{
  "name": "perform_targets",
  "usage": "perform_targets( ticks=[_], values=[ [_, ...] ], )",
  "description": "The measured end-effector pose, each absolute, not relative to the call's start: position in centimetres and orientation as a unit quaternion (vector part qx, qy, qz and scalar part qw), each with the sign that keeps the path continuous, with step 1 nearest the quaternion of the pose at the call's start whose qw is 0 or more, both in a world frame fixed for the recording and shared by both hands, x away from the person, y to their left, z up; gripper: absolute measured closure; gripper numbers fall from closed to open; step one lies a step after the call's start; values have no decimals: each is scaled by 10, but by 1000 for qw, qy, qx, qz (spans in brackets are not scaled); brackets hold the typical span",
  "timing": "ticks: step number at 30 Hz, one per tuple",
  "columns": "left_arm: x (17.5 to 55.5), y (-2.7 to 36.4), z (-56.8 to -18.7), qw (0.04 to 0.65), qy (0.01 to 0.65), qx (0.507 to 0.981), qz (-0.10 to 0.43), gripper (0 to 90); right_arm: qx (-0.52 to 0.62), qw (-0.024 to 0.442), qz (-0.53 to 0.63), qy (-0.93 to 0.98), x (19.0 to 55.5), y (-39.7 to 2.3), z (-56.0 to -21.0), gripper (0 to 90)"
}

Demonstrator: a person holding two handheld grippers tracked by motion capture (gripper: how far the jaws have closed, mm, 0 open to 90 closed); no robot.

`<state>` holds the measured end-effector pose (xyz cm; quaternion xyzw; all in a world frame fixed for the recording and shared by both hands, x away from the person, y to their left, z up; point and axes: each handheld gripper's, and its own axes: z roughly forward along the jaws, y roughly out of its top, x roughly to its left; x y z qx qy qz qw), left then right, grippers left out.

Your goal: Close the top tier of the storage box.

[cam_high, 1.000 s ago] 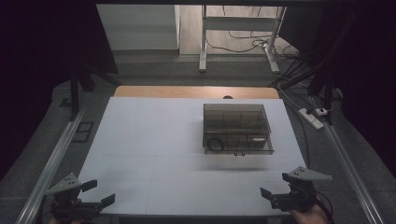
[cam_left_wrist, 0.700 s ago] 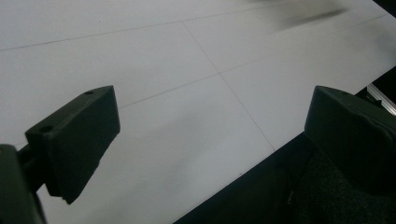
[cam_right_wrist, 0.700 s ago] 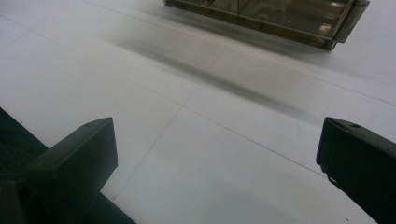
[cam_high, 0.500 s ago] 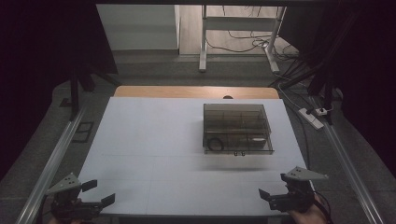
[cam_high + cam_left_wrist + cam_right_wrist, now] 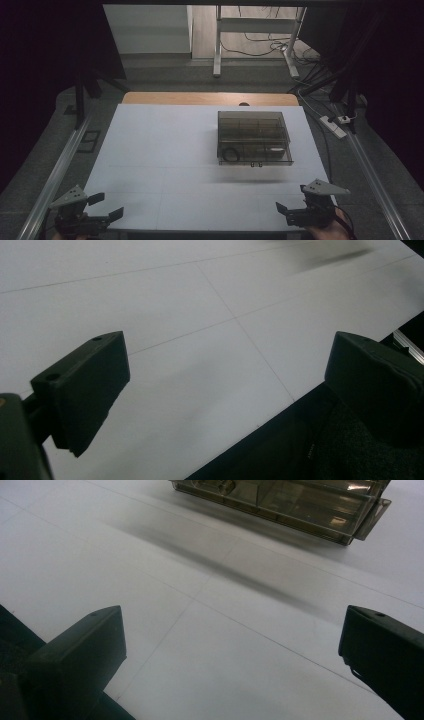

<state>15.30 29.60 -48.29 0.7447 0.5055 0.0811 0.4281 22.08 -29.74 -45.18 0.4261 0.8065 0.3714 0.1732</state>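
Smoky translucent plastic marked the one object on the white table (image 5: pixel 165 150): a shallow compartment box (image 5: pixel 254 136) with a lid, sitting toward the far right of the surface, well apart from both tools. Through its tinted walls a dark ring-shaped item (image 5: pixel 230 154) could be made out in the near-left compartment; the other contents were too small to tell. Two small latches (image 5: pixel 256 164) faced the person's side, which suggested the box had been set that way so it could be opened from the front.

The left gripper (image 5: pixel 106 208) hung at the near-left corner of the table, its jaws spread wide with nothing between them; its own view looked past the parted pads (image 5: pixel 80 390) onto bare tabletop and the table's dark edge. The right gripper (image 5: pixel 282 207) sat at the near-right edge, likewise released and empty, and its view took in the front edge of the box (image 5: pixel 290 505) some way ahead, across clear tabletop.

Both tools appeared parked low at the near edge, one to each side, in what looked like a ready stance. The right one, nearer the box and already facing it, seemed the likelier to make the first reach.
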Motion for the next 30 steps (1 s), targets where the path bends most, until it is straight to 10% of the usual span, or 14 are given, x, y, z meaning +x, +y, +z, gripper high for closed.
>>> perform_targets(
  ticks=[30],
  values=[
    [153, 297, -483, 430, 507, 743, 77, 42, 400, 167, 356, 828, 230, -273, -441, 0]
  ],
)
